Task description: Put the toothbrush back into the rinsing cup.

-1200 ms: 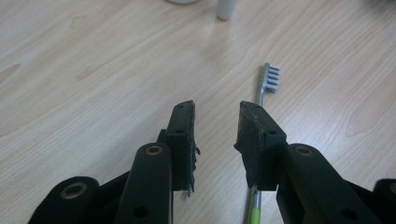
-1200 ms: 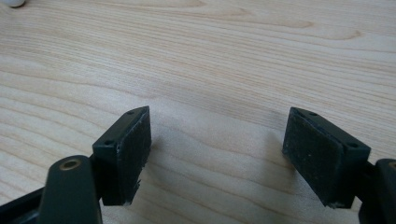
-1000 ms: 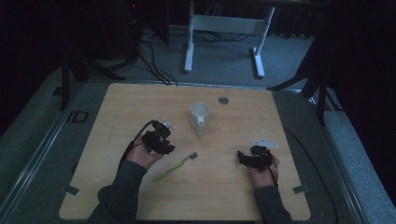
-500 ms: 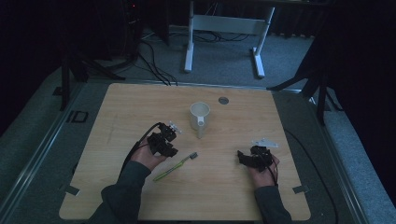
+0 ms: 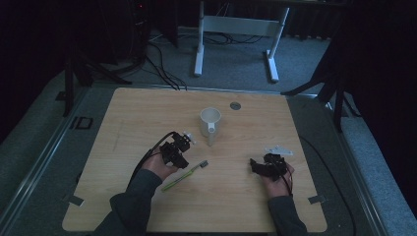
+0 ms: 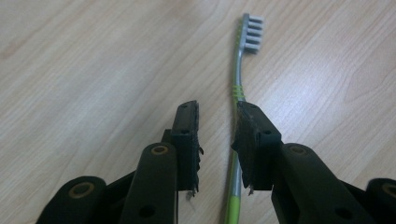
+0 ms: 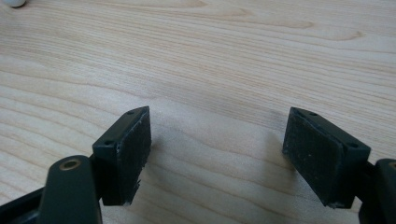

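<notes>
The left gripper [image 6: 217, 140] hangs low over the table, its jaws part-way apart and just now closing, with nothing pinched yet. The slim green-and-grey plastic toothbrush [image 6: 237, 93] lies flat on the pale wooden table [image 5: 147, 113], its handle running along the inside of one pad [image 6: 252, 140], off-centre in the gap. Its long axis runs near-left to far-right, bristles towards the white ceramic mug [image 5: 210, 125]. The right gripper [image 7: 217, 156] rests wide open, well apart to the right.
</notes>
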Tool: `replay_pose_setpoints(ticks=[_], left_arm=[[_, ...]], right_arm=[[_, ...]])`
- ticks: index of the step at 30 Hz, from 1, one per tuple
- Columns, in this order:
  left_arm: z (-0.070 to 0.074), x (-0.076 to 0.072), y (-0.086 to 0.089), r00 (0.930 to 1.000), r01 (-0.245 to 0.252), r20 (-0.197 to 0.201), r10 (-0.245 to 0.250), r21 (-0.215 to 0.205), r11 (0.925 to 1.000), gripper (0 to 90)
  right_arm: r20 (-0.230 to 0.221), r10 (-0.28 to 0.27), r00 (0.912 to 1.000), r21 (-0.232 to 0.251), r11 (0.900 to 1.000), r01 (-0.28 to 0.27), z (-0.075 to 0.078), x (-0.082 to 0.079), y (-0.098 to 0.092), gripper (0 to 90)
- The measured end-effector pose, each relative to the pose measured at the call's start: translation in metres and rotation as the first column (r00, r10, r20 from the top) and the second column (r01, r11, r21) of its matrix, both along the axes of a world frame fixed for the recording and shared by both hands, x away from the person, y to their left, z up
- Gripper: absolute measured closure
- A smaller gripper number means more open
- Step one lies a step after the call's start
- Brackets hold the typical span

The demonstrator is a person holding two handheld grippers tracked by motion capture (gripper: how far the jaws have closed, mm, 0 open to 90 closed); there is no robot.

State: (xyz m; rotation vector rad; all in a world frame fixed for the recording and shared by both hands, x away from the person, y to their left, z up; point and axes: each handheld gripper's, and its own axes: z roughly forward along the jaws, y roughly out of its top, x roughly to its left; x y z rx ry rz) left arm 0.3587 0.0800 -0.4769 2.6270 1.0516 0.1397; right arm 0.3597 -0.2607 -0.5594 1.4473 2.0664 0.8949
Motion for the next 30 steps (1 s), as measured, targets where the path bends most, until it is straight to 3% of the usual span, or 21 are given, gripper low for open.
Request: replay_pose_setpoints(ticks=[15,30], left_arm=[[-0.017,-0.003,-0.018,0.9946,0.080,-0.072,-0.075,0.065,0.9947,74.8],[-0.032,-0.001,-0.025,0.9893,0.104,-0.114,-0.091,0.109,0.9886,76.8]], right_arm=[[-0.001,0.000,1.0000,0.000,1.000,0.000,0.000,0.000,0.000,23.1],[0.000,0.001,1.0000,0.001,1.000,-0.001,0.000,0.000,0.000,23.2]])
